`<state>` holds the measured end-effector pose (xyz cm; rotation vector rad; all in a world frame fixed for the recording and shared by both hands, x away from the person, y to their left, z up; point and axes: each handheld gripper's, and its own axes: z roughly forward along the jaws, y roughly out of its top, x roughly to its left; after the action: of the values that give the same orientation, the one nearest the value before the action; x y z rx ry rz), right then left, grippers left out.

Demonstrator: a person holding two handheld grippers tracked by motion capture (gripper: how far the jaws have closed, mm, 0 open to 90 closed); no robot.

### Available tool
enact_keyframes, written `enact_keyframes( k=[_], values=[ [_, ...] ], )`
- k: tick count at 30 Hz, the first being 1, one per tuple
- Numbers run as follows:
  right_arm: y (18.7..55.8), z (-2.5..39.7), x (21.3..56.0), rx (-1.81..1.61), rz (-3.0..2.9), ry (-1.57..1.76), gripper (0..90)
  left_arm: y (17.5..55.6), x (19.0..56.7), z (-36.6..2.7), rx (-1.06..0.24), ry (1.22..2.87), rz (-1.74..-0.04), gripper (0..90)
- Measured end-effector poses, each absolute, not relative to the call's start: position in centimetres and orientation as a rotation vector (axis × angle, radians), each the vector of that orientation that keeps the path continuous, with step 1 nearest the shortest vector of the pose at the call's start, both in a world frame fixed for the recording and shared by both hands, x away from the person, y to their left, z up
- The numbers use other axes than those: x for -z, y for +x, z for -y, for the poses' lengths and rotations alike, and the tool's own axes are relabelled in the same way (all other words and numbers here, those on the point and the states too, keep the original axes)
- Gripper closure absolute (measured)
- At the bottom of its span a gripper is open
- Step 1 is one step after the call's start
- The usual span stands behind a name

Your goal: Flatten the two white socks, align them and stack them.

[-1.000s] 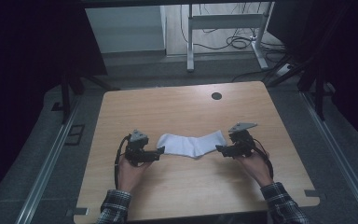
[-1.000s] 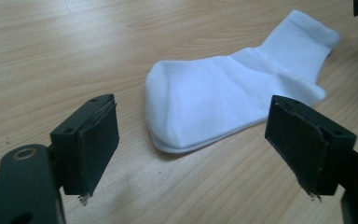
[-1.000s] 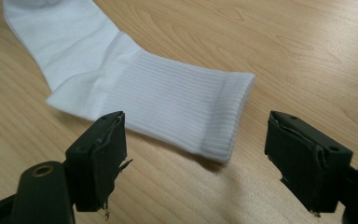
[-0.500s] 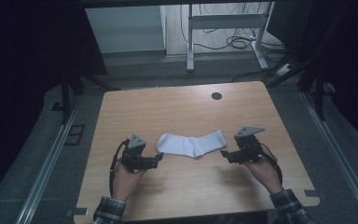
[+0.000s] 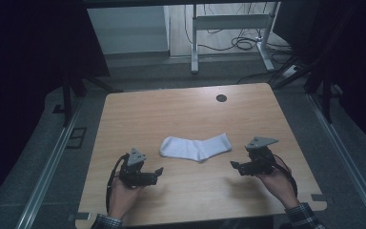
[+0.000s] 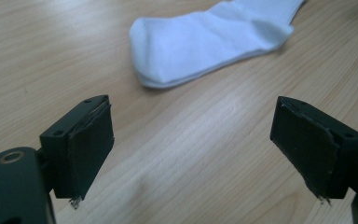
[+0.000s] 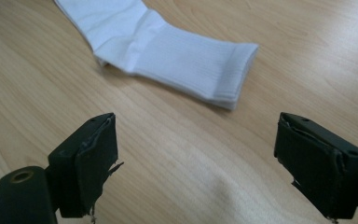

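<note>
A white sock [image 5: 196,146] lies flat in the middle of the wooden table [image 5: 181,112], toe toward the left and cuff toward the right. My left gripper [image 5: 158,171] is held low near the table's front left, a short way back from the toe, open with nothing between its jaws. In the left gripper view the sock's toe [image 6: 177,51] lies ahead of the wide-spread pads [image 6: 91,147]. My right gripper [image 5: 233,165] is at the front right, also open and apart from the sock. The ribbed cuff [image 7: 205,70] lies ahead of it in the right gripper view.
A round dark cable hole [image 5: 221,98] sits near the table's far edge. Beyond the table stand a white table frame [image 5: 228,28] and loose cables [image 5: 240,44] on the floor. Metal rails [image 5: 52,162] run along both sides of the table.
Both grippers have drawn back from the sock's ends toward the table's front edge, and the sock now lies free between them.
</note>
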<state>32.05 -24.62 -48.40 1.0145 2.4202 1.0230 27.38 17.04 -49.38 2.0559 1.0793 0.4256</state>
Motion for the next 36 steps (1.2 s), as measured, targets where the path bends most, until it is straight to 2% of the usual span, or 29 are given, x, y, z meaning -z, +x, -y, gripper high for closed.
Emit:
enact_keyframes(
  k=[10, 34, 36],
  values=[
    [31.0, 25.4, 49.5, -1.020, -2.432, 1.018, 11.3, 25.5, 51.1, -18.0, -0.459, 2.073, -1.081, 12.6],
    [30.1, 25.1, 53.4, -0.916, -2.550, 0.980, 6.3, 24.0, 54.0, -18.0, -0.413, 2.197, -1.093, 11.7],
    [30.1, 25.2, 53.6, -0.937, -2.548, 0.997, 5.8, 24.1, 54.2, -18.1, -0.373, 2.195, -1.094, 11.6]
  ],
)
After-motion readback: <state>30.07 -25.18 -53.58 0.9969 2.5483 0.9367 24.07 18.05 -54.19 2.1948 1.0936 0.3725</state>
